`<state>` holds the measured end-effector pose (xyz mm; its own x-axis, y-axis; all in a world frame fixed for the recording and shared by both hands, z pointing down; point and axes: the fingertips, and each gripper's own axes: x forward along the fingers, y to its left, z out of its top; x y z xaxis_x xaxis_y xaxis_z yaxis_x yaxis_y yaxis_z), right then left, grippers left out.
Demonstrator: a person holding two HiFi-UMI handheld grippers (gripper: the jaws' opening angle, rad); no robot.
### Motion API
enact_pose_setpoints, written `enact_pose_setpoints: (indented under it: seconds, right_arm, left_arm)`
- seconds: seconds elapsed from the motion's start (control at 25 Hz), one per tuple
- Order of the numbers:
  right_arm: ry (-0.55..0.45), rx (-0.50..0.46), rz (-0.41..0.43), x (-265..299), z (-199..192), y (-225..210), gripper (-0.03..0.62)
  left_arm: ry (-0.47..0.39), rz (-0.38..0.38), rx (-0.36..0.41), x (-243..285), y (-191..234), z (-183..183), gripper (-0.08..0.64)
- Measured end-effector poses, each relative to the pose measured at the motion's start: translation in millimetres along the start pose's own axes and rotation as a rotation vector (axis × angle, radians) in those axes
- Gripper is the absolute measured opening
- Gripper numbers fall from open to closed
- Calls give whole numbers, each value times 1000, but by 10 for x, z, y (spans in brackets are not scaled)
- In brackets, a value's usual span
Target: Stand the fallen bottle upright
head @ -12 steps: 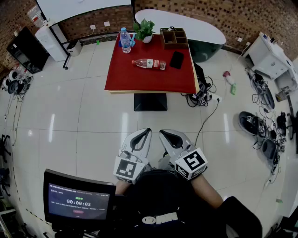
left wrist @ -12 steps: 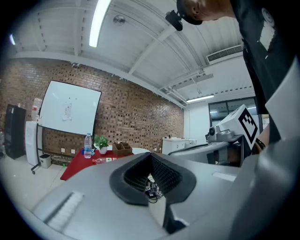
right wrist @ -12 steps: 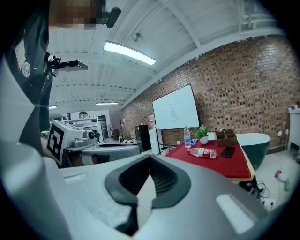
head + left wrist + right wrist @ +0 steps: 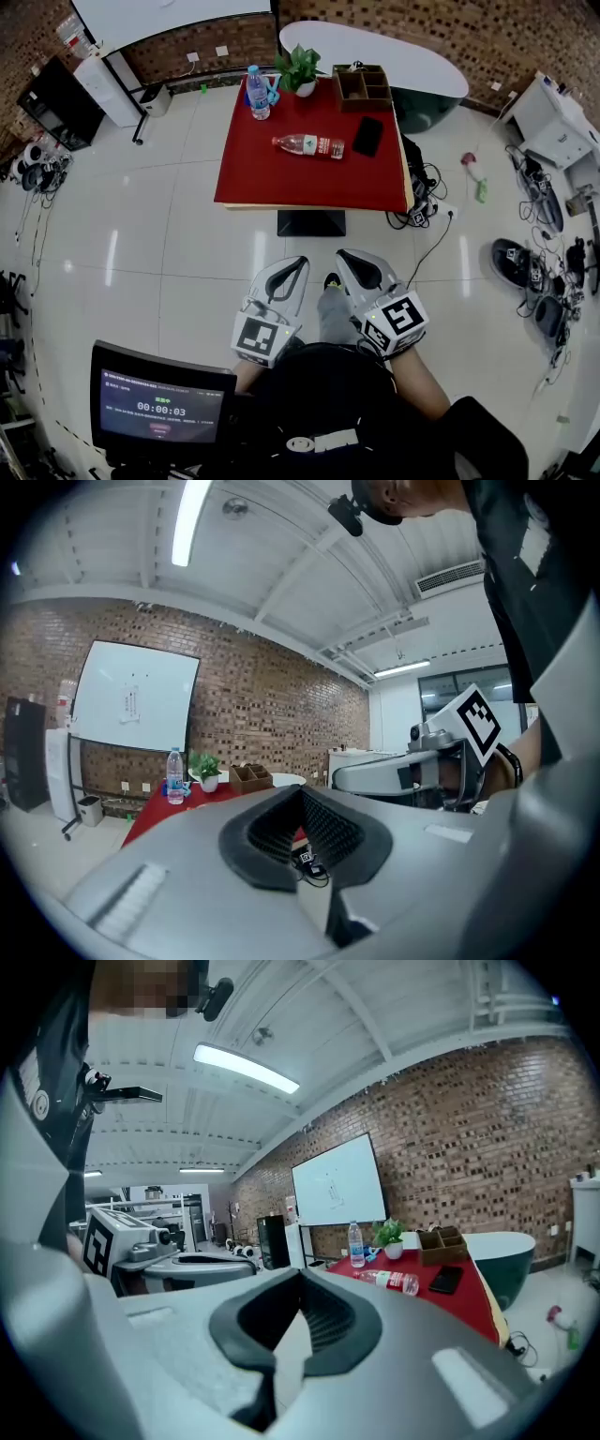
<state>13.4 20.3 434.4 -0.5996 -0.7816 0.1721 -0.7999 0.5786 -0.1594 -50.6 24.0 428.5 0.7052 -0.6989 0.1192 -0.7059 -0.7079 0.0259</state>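
Nothing done yet
The fallen bottle (image 4: pixel 309 144) lies on the worktop (image 4: pixel 281 183), upper centre; left claw (image 4: pixel 286 274) and right claw (image 4: pixel 360 268), both closed on nothing, sit well apart from it.

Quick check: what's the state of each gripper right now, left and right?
Left gripper: closed, holding nothing.
Right gripper: closed, holding nothing.
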Motion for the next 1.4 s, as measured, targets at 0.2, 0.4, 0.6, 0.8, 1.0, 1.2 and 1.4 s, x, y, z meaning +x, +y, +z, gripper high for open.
enact_pose_setpoints:
  seconds: [0.2, 0.4, 0.6, 0.8, 1.0, 1.2, 1.4]
  right_arm:
    - [-3, 24, 41, 507, 206, -621, 5]
    - [-2, 53, 77, 839, 393, -1221, 5]
    - [7, 66, 114, 1094, 496, -1707, 5]
    - [37, 31, 144, 1356, 590, -1977, 5]
    - [83, -62, 182, 1634, 634, -1977, 11]
    - [244, -331, 224, 2127, 469, -1929, 120]
    - [556, -703, 348, 2929, -127, -1799, 273]
  left_arm:
    - [17, 31, 14, 657, 365, 125, 0]
    - [30, 74, 19, 1276, 661, 292, 0]
    - [48, 100, 40, 1776, 797, 352, 0]
    - [56, 107, 36, 2072, 946, 383, 0]
    - [48, 108, 20, 2121, 1148, 338, 0]
    - [44, 116, 20, 2009, 1423, 228, 0]
    - [19, 173, 15, 1774, 1715, 283, 0]
